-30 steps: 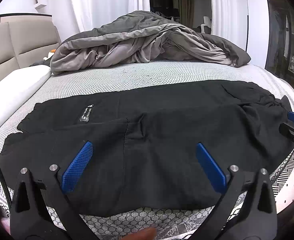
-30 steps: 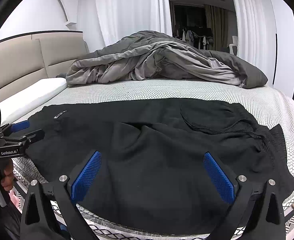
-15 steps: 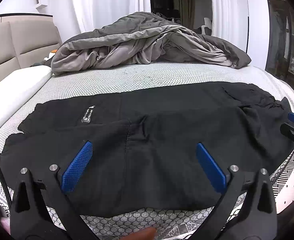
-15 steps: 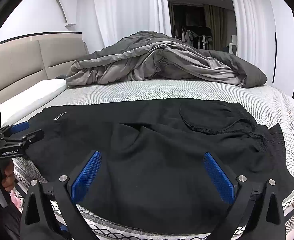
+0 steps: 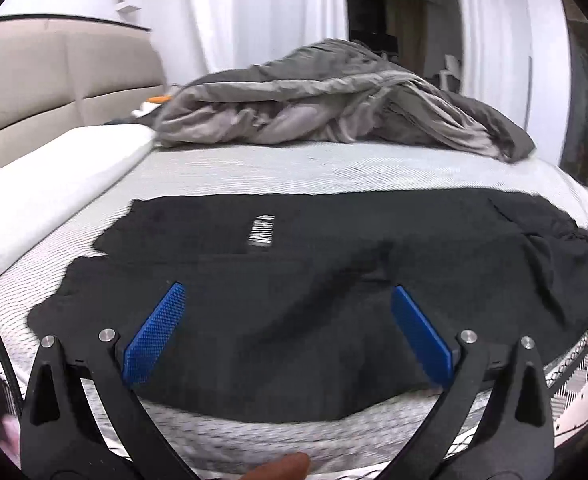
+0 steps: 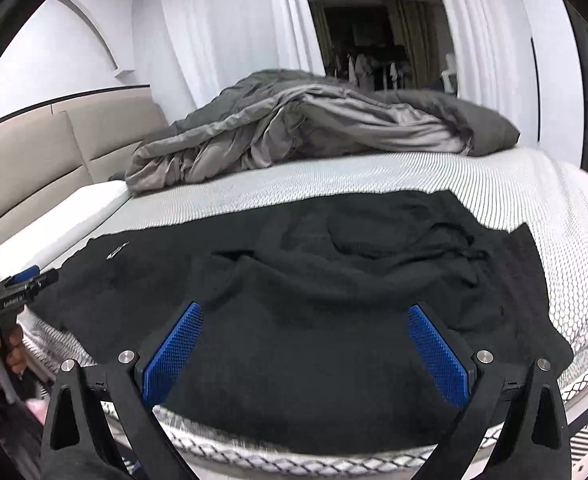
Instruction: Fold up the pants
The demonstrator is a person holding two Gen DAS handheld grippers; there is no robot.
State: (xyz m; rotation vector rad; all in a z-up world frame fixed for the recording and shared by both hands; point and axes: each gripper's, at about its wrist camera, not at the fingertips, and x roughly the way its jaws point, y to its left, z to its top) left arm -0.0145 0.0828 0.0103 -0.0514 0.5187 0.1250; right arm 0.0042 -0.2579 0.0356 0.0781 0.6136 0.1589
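Note:
Black pants [image 5: 314,280] lie spread across the near part of the bed, legs to the left, waistband to the right; they also fill the right wrist view [image 6: 334,300]. A white label [image 5: 261,230] shows on the far leg. My left gripper [image 5: 287,332] is open and empty, above the near leg by the bed's front edge. My right gripper [image 6: 304,352] is open and empty, above the pants' upper part near the front edge. The left gripper also shows at the left edge of the right wrist view [image 6: 25,286].
A crumpled grey duvet [image 5: 334,100] lies at the back of the bed. A white pillow [image 5: 53,184] and a beige headboard [image 5: 53,76] are at the left. The patterned mattress [image 5: 253,164] shows between pants and duvet. White curtains hang behind.
The left gripper has moved left along the pants, so the label now sits near its centre. The right gripper has moved closer and turned slightly. Both stay open.

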